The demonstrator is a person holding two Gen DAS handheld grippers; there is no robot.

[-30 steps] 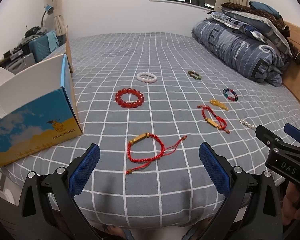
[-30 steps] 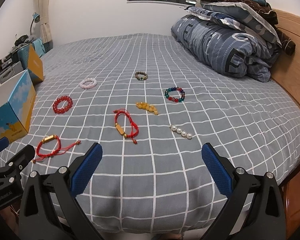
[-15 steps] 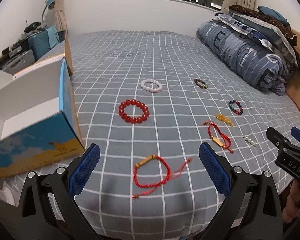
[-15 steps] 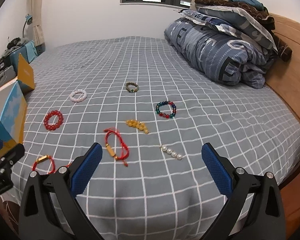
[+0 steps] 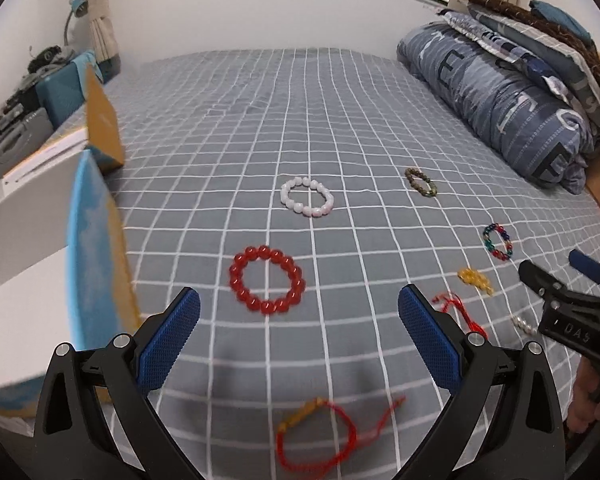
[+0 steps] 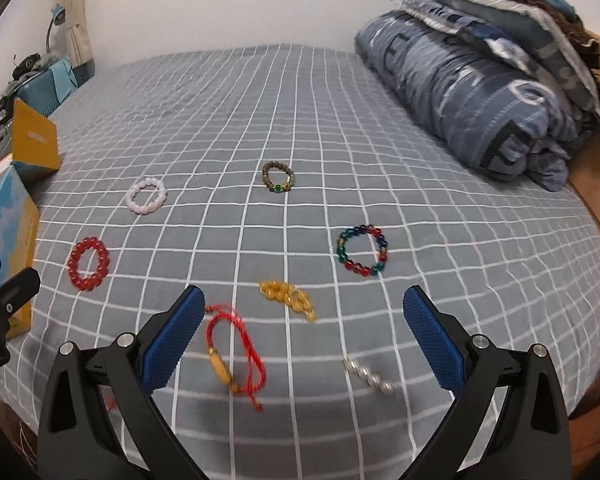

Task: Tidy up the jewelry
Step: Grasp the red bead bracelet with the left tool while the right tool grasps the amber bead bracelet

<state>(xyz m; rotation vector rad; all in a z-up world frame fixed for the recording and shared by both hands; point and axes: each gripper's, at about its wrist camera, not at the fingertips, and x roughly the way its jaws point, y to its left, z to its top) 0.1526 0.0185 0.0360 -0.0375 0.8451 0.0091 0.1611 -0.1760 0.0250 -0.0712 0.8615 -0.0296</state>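
Note:
Several bracelets lie on the grey checked bed. A red bead bracelet (image 5: 266, 280) and a white bead bracelet (image 5: 307, 196) lie ahead of my open, empty left gripper (image 5: 299, 316). A red cord bracelet (image 5: 320, 444) lies below its fingers. An open blue and yellow box (image 5: 96, 248) stands at its left. My right gripper (image 6: 299, 316) is open and empty above a second red cord bracelet (image 6: 236, 352), a yellow bead bracelet (image 6: 288, 298) and a pearl strand (image 6: 367, 374). A multicolour bracelet (image 6: 362, 250) and a brown bracelet (image 6: 278, 177) lie further off.
A folded blue duvet (image 6: 472, 92) with pillows lies along the wooden headboard (image 6: 596, 184) at the right. A cluttered bedside stand (image 5: 24, 96) is at the far left. The bed's front edge runs just below both grippers.
Both grippers have moved forward over the bed and nearer the bracelets. The near red cord bracelet has slid under the left gripper's fingers. Both stay open.

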